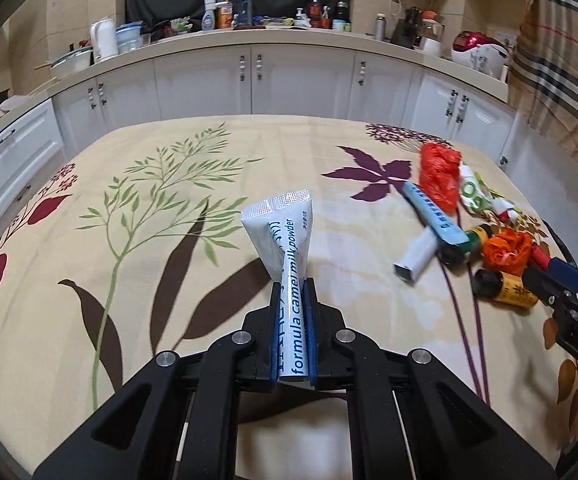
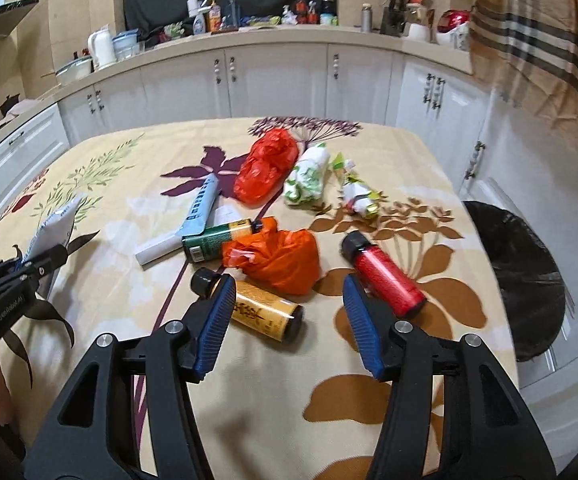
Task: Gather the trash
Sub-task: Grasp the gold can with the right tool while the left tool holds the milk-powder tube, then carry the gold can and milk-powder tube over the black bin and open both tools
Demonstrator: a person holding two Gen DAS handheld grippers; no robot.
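My left gripper [image 1: 293,282] is shut on a white and blue milk powder sachet [image 1: 285,232], which sticks up above the flowered tablecloth [image 1: 169,240]. The right wrist view shows that gripper [image 2: 45,258] and sachet [image 2: 55,224] at the far left. My right gripper [image 2: 287,284] stands open above the trash pile, its pads touching nothing. Just beyond its fingers lie a yellow bottle [image 2: 265,312], an orange bag [image 2: 281,256] and a red bottle [image 2: 385,276]. Farther back lie a green bottle [image 2: 217,238], a light blue box [image 2: 201,208], a red bag [image 2: 265,164] and crumpled wrappers [image 2: 307,178].
A bin lined with a black bag [image 2: 517,276] stands off the table's right edge. White kitchen cabinets [image 2: 273,76] and a cluttered counter [image 2: 217,32] run behind the table. A checked cloth [image 2: 541,48] hangs at the upper right.
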